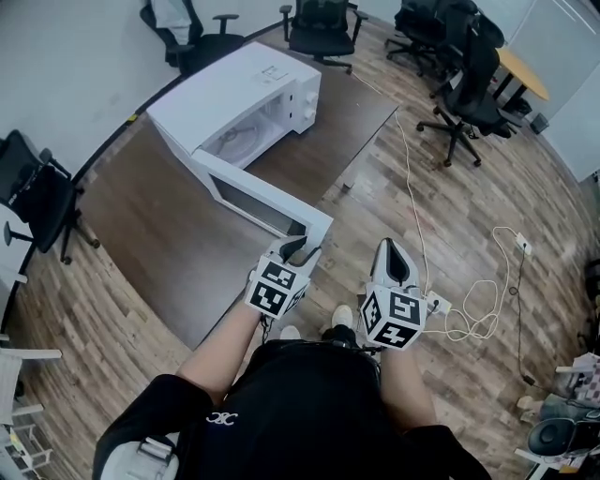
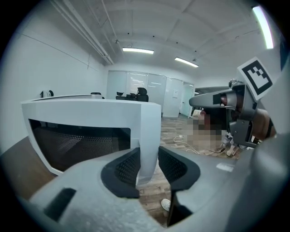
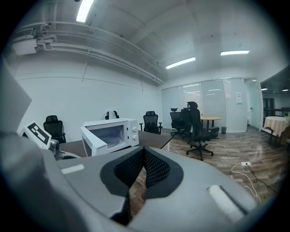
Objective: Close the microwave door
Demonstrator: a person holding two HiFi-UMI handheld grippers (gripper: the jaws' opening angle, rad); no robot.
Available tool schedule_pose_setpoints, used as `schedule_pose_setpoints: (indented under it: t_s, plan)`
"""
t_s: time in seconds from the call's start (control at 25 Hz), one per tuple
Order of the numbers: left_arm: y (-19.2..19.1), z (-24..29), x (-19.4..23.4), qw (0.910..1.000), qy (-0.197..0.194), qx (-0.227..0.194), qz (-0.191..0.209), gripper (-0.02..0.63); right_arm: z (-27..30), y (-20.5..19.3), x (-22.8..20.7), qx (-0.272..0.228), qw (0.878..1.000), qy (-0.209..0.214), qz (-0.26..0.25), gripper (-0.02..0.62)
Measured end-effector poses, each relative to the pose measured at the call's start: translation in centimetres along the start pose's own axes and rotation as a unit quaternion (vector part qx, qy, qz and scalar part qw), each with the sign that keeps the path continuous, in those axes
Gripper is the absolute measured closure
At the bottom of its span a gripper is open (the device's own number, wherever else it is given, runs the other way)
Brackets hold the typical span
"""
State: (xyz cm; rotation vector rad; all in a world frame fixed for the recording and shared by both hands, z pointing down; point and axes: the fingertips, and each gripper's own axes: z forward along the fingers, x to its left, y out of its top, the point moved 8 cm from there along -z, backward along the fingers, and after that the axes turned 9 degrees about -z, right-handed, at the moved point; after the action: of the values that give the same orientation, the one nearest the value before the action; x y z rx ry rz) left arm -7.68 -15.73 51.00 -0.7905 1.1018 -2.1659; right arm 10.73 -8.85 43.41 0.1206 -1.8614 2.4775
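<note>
Wood-plank floor [image 1: 375, 187] runs throughout. A dark brown table [image 1: 169, 234] spreads from the centre toward 10 o'clock, beside a white wall [image 1: 75, 56]. Black office chairs [image 1: 319, 28] stand at 12 and 1 o'clock, with 1 more [image 1: 37, 192] at 9. A yellow-topped table [image 1: 521, 73] sits at 2 o'clock, and white cables [image 1: 478, 323] trail at 4. Glass partitions [image 3: 204, 102] and ceiling strip lights [image 3: 180, 62] lie beyond.

Bright, even light from ceiling strip lamps [image 2: 137, 50]; fisheye bending and dark vignetting toward the edges.
</note>
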Motion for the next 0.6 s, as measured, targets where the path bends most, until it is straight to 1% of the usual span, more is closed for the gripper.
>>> schedule_pose_setpoints:
  t_s: [0.16,0.4,0.6]
  plan:
    - [0.4,0.9,-0.1,0.9999,0.009,-0.006,-0.007,0.469,0.4,-0.5,-1.0,0.008,1.000,-0.004,0.004,0.586]
    - [1.7,2.9,-0.1,0.9996,0.023,-0.004,-0.013,0.472,1.9,-0.6,-1.9,0.013,1.000,0.003,0.006,0.586]
    - [3.1,5.0,0.2,0.9982,0.052,-0.008,-0.028,0.474,3.9,0.2,-3.3,0.014,1.000,0.007,0.006,0.586]
